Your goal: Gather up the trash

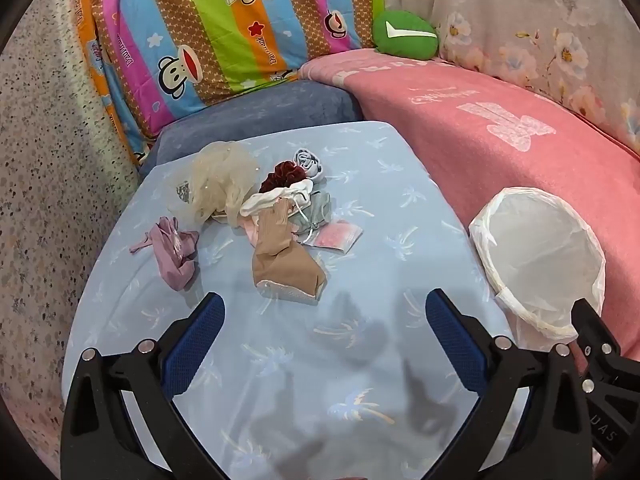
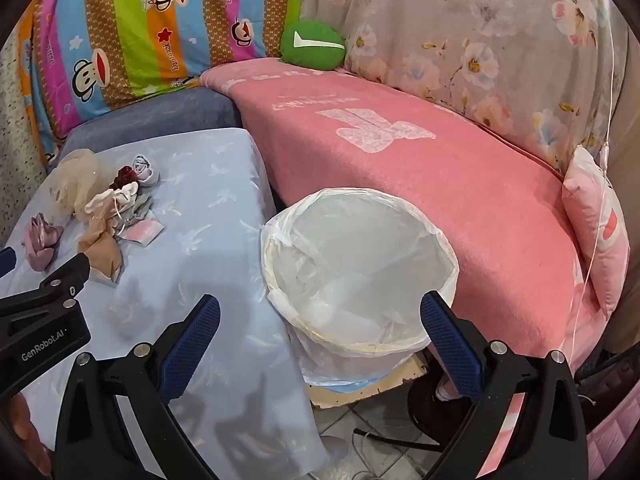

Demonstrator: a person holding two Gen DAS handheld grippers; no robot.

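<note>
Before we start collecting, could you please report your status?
Both hand-held grippers open, left, right. Trash pile untouched on table. Lined bin empty. Path clear.

— What was the worktop (image 1: 360, 208) cover like?
— Smooth, thin blue cloth with a soft shine.
— And the pile on it?
— All soft stuff: a cream net bundle (image 1: 218, 182) you could see through, a tan stocking (image 1: 284, 260), a shiny purple rag (image 1: 174, 254) and a dark red velvet scrunchie (image 1: 282, 174).
— The bin (image 2: 356, 268)?
— It had a thin, crinkly white plastic bag.
— The left claw (image 1: 326, 338)?
— Matt black plastic, bumpy blue pads (image 1: 450, 336) and shiny metal pins. The pink blanket (image 2: 440, 184) looked fuzzy.
</note>
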